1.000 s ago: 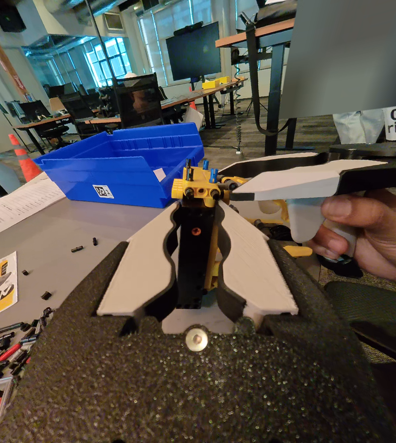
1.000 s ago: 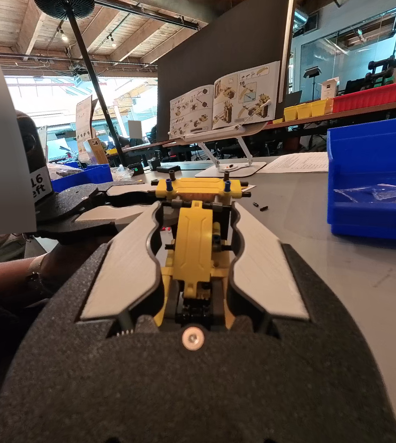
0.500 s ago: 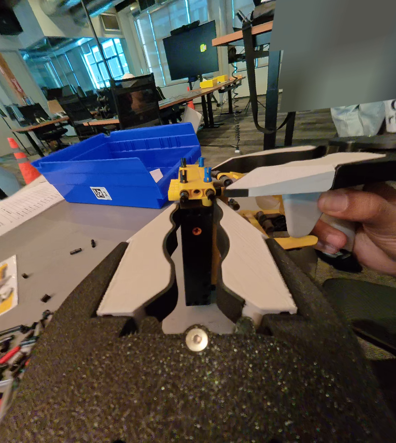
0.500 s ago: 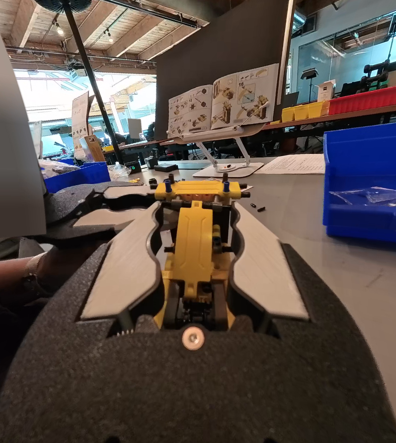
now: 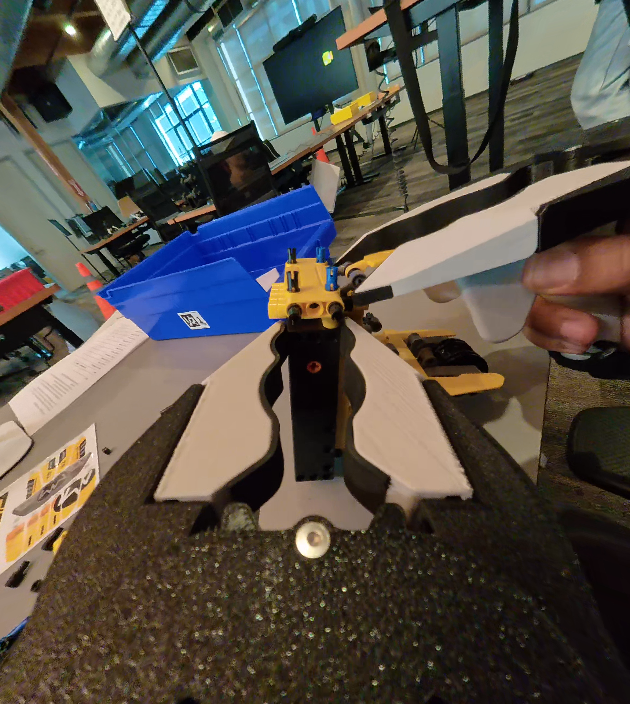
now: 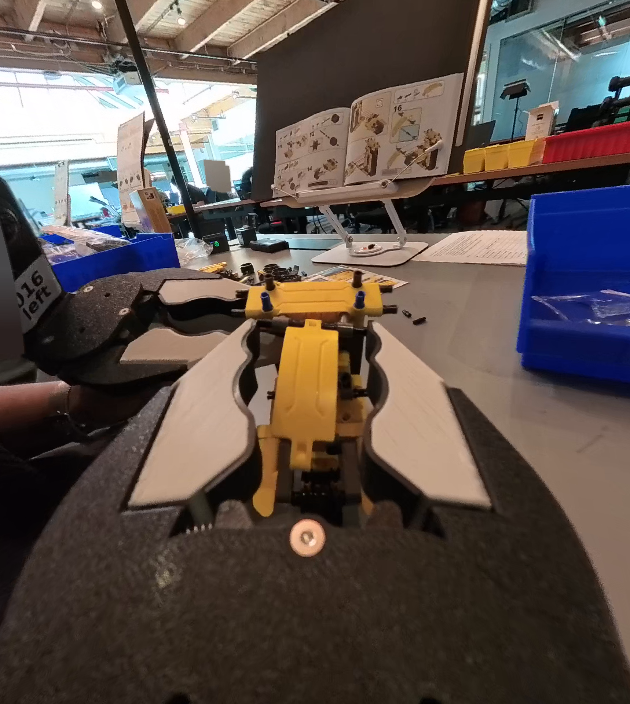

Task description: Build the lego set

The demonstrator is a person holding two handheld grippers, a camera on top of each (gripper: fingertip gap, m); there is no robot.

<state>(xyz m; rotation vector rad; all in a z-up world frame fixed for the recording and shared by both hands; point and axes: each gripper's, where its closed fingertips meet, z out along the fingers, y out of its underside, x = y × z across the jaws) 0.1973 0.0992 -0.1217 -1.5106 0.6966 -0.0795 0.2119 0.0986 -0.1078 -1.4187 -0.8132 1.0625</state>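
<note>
Both my grippers clamp one toy-brick model (image 6: 307, 396) above tabletop (image 6: 534, 438): left gripper (image 5: 311, 335) jaws grasp black beam, right gripper (image 6: 309, 327) jaws grasp yellow body. Light, stiff, joints likely pop apart; hold solid beams. Blue bin (image 5: 206, 282) far left.

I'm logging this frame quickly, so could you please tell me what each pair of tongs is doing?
Left tongs: shut on the yellow-and-black brick model.
Right tongs: shut on the same model.

model (image 5: 313, 301) tilted left, raised slightly
</note>
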